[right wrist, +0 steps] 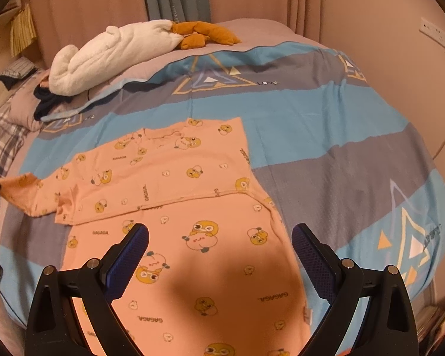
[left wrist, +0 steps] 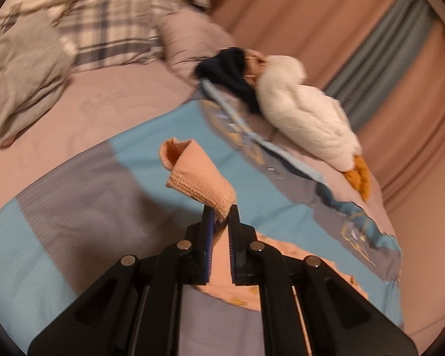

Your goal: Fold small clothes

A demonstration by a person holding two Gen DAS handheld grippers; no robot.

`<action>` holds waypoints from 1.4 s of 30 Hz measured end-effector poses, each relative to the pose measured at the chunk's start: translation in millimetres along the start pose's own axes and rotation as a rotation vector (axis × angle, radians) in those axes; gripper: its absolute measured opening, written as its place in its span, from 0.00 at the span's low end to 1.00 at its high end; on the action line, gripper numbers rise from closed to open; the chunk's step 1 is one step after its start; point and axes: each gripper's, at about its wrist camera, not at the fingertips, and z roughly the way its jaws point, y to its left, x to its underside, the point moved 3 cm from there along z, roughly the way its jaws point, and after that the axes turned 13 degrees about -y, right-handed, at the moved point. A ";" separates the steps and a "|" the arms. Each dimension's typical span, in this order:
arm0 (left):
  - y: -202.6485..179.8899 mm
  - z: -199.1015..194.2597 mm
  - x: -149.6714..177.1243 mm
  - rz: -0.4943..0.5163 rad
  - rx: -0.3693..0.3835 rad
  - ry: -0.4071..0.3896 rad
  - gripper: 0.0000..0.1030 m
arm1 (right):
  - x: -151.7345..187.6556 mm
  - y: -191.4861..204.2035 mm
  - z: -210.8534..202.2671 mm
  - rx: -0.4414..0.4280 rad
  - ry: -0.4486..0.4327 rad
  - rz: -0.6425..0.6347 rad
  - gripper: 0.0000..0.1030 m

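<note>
A: Where is the garment found?

B: The peach printed top (right wrist: 175, 178) is seen spread on the striped bedcover (right wrist: 326, 136), its body running toward the right gripper (right wrist: 219, 255) and one side already laid over across the chest. The left sleeve (right wrist: 17, 190) is stretched out to the left edge of the right wrist view, where it appears lifted off the cover.

A: By what is that sleeve held?

B: Its cuff (left wrist: 198, 178) is pinched between the nearly closed fingers of the left gripper (left wrist: 221, 222); the ribbed end is seen curling out past the tips. Nothing is held by the right gripper: its fingers are spread wide above the lower part of the top, and whether the cloth is touched cannot be told.

A: On which relation does the coming move turn?

B: On the sleeve's long axis. It is judged to lie crosswise, from the left gripper toward the body of the top, so the cuff would probably be carried along that line, inward over the chest. The left hand is the nearer one and already has the grip.

A: And beyond the top?

B: A white plush toy (right wrist: 112, 53) with orange feet is seen at the far edge, dark cloth (right wrist: 47, 101) beside it, well apart from the work.
</note>
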 end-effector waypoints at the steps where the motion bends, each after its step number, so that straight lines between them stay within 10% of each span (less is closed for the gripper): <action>1: -11.3 -1.8 1.6 0.019 0.023 0.004 0.08 | 0.3 -1.0 -0.6 0.001 -0.001 0.004 0.94; 18: -139.3 2.5 89.6 0.357 0.204 0.138 0.08 | 8.2 -24.3 -4.3 0.012 0.000 0.075 0.94; 42: -152.3 50.7 216.5 0.452 0.157 0.455 0.10 | 22.6 -51.0 2.5 0.011 0.042 0.106 0.94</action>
